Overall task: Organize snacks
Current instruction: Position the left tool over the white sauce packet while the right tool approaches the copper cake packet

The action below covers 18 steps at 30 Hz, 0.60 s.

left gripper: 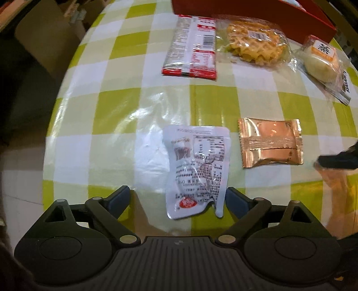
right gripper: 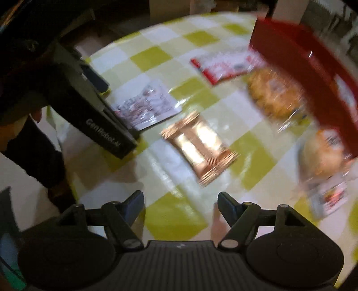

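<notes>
Room and surface
Table under glossy green-and-white checked cloth (left gripper: pixel 111 107); pale tiled floor (left gripper: pixel 20 185); dim surroundings beyond.

Only "GenRobot" — partly blurred — reads on the left gripper (right gripper: pixel 105 132) body.

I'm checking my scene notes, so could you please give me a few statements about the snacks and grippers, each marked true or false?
1. The left gripper is open, with the white pouch between its fingers. True.
2. The copper wrapper sits inside the red box. False: it lies on the checked tablecloth.
3. The right gripper holds the waffle. False: it is open and empty.
4. The red-and-white packet lies beside the waffle. True.
</notes>
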### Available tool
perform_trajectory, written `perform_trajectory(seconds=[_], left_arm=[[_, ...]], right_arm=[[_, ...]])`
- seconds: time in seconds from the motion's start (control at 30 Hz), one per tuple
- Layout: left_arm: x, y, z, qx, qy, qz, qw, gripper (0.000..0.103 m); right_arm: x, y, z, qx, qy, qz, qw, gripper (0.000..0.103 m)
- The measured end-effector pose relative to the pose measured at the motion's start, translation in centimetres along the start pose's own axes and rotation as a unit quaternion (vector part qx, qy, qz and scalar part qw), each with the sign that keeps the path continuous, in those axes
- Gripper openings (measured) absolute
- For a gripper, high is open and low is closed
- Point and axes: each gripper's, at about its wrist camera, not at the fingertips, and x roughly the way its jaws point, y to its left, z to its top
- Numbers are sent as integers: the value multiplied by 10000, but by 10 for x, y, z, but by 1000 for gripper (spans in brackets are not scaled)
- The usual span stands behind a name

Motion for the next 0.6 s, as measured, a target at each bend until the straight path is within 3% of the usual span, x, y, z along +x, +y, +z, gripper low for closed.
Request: perform_trajectory(seconds=[0.1,0.27,0.37,0.47,0.5,0.6], left_arm=[[-1,2,-4,-229,-122,191,9995,94],[-3,4,-2,-444,-176,220,9986,95],[-2,9,-2,-586,-71,228,9980,95],[1,14,-2,-675,-24,234,9974,98],[0,19,0,-688,-5,218,9974,98],[2,19,0,-677,28,229,9974,99]], right_arm=[[-1,-19,17,-121,-171,-327,9992,80],[20,-26,59,-1295,-12,-80,9916,80],[36,-24,74,-1542,96,138,9879,80],[43,-22,72,-1454,52,457,9883,80],[47,-19,68,-1421,121,554,9882,87],[44,-4,48,-1582,7,577,9857,92]])
